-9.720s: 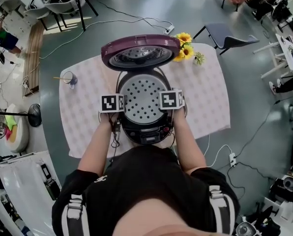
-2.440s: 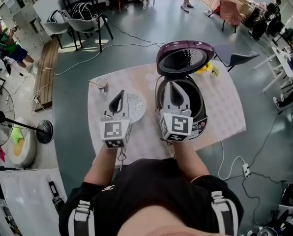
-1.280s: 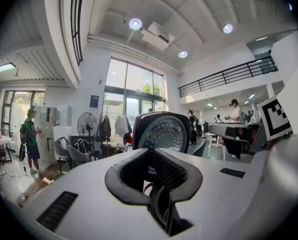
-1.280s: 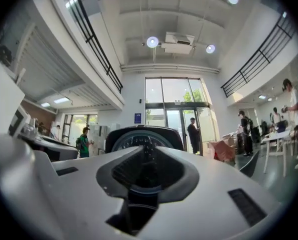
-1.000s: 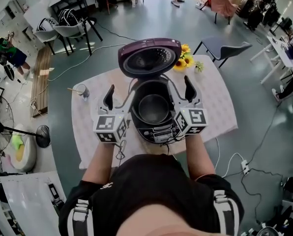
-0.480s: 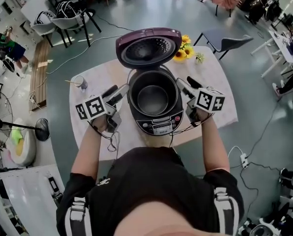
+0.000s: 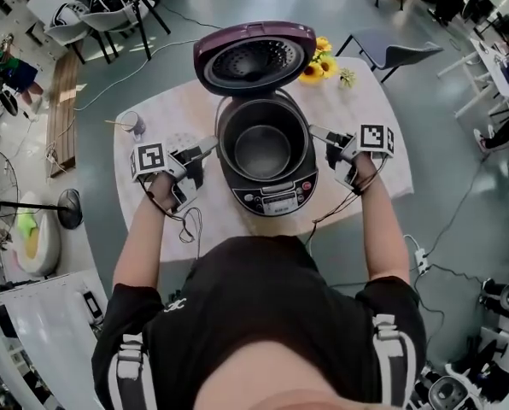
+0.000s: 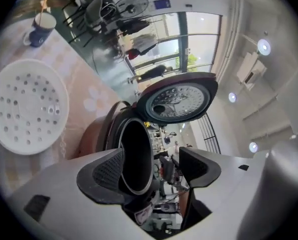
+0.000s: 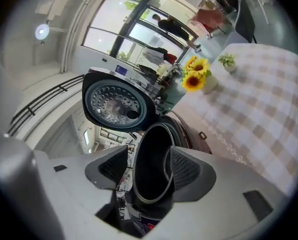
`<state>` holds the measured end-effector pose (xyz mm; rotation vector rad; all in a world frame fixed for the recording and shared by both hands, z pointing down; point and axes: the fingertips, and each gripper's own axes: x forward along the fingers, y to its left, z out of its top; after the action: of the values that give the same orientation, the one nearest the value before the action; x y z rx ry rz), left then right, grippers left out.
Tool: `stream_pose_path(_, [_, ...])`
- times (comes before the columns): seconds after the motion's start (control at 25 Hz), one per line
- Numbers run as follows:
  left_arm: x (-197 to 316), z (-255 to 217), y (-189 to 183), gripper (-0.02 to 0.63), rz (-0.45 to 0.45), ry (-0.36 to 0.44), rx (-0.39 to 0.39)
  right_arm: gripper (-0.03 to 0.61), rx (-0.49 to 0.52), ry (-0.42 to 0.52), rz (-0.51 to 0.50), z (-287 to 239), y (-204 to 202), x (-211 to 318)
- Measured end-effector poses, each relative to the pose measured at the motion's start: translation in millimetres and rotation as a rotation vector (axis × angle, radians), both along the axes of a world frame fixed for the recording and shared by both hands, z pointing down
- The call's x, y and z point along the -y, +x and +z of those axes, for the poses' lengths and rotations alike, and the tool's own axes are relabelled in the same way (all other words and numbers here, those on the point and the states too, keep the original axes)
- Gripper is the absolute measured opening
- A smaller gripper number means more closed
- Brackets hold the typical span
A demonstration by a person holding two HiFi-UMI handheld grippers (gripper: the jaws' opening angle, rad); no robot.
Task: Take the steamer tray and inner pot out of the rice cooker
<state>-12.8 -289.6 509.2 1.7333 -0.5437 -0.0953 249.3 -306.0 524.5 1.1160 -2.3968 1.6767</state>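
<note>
Tool L (image 7: pixel 201 159), tool R (image 7: pixel 325 143) lower, now beside rice cooker (image 7: pixel 273 200).

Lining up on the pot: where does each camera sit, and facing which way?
Head view: on the person's head, steeply down on the rice cooker; arms, torso, left claw, right claw show.
Left gripper view: on the left claw, facing the inner pot, steamer tray alongside; open jaws show.
Right gripper view: on the right claw, facing the inner pot's other side; open jaws show.
Shared: inner pot, raised lid.
</note>
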Motion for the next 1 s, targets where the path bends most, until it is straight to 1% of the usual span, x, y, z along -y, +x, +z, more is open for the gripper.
stream_pose_path(0.08, [-4,7,6,0.331,0.029,-0.048,-0.041,0.256,0.031,-0.051,-0.017,11,-1,-2])
stream_pose_path(0.16, [-6,15,7,0.331,0.051,-0.082,-0.060,0.256,0.047,-0.093,-0.026,20,-4,-4])
stream_pose_path(0.32, [-10,27,10,0.331,0.081,-0.137,-0.100,0.256,0.086,-0.134,-0.068,32,-10,-6])
stream_pose_path(0.4, [-11,30,12,0.330,0.093,-0.159,-0.131,0.256,0.103,-0.156,-0.080,36,-14,-7])
stream_pose_path(0.52, [-12,32,14,0.330,0.103,-0.186,-0.185,0.256,0.106,-0.164,-0.098,41,-15,-7])
stream_pose_path(0.64, [-12,33,18,0.330,0.107,-0.202,-0.204,0.255,0.114,-0.163,-0.106,41,-16,-7])
stream_pose_path(0.76, [-12,33,22,0.319,0.112,-0.197,-0.213,0.249,0.112,-0.165,-0.120,40,-20,-8])
stream_pose_path(0.88, [-9,35,21,0.295,0.109,-0.186,-0.196,0.236,0.109,-0.167,-0.127,39,-22,-9])
stream_pose_path(1.0, [-8,34,22,0.278,0.108,-0.177,-0.189,0.221,0.085,-0.171,-0.122,38,-21,-10])
